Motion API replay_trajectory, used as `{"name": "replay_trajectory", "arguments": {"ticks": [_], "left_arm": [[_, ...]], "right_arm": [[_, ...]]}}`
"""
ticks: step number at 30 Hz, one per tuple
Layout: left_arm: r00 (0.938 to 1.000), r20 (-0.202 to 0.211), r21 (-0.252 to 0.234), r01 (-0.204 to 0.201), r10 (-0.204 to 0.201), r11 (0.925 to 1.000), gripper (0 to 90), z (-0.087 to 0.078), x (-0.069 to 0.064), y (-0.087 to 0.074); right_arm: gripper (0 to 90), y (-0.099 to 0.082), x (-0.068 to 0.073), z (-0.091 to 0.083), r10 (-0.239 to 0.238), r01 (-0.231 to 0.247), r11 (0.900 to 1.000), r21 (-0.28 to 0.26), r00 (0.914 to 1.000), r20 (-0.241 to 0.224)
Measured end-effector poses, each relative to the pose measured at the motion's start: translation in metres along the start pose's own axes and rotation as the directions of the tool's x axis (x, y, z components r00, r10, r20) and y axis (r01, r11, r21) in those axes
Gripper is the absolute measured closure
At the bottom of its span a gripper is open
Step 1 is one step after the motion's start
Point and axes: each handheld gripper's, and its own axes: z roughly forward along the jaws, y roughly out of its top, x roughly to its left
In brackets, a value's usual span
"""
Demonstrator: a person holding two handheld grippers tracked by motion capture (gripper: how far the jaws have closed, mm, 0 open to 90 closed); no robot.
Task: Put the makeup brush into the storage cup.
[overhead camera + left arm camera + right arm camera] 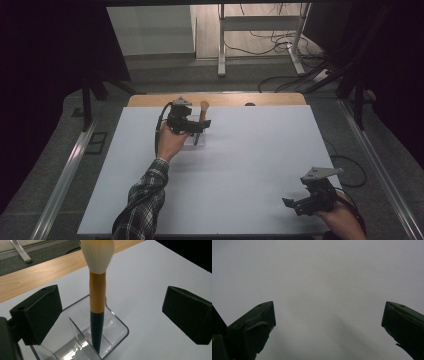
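Observation:
A makeup brush (97,290) with a white bristle head, an orange ferrule and a dark handle stands upright, handle down, in a clear plastic holder (117,326) on the white table sheet (250,160). In the high view the brush (203,111) and the holder (196,139) sit near the far left of the sheet. My left gripper (111,305) is open, one jaw on either side of the brush with a wide gap to each. It (192,125) hovers just over the holder. Down at the near right corner my right gripper (295,202) is open above bare sheet (328,315), with nothing between its jaws.
A wooden strip of the table (225,99) runs along the far edge of the sheet. Beyond it on the floor stand a white metal frame (222,45) and loose cables (280,42). Metal rails (65,180) flank both sides of the table.

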Motion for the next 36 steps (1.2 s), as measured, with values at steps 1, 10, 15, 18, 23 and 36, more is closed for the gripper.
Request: {"name": "replay_trajectory", "arguments": {"ticks": [1, 10, 15, 18, 23, 36], "left_arm": [[1.0000, 0.002, 0.002, -0.002, 0.002, 1.0000, 3.1, -0.001, 0.000, 0.000], [0.9999, 0.001, 0.036, -0.016, 0.016, 0.9992, 2.3, -0.004, 0.000, -0.004], [0.9990, -0.018, 0.059, -0.040, 0.041, 0.9975, 2.0, -0.004, -0.002, -0.007], [0.9986, -0.020, 0.064, -0.047, 0.048, 0.9969, 1.4, -0.004, -0.003, -0.009], [0.9980, -0.017, 0.070, -0.060, 0.061, 0.9958, 0.8, -0.005, -0.005, -0.012], [0.9973, -0.003, 0.087, -0.073, 0.073, 0.9935, 0.5, -0.010, -0.012, -0.019]], "right_arm": [[0.0, 0.000, 0.000, 0.000, 0.000, 0.000, 1.0000, 0.000, 1.0000, 0.000], [0.0, 0.000, -0.001, 0.000, 0.004, -0.004, 1.0000, -0.006, 1.0000, 0.000], [0.0, 0.000, -0.001, -0.001, 0.005, -0.005, 1.0000, -0.008, 1.0000, 0.002], [0.0, 0.000, -0.001, -0.001, 0.011, -0.011, 0.9999, -0.008, 0.9999, 0.003], [0.0, 0.000, 0.000, -0.001, 0.012, -0.012, 0.9999, -0.009, 0.9999, 0.005], [0.0, 0.000, -0.001, -0.002, 0.034, -0.034, 0.9989, -0.031, 0.9994, 0.010]]}}
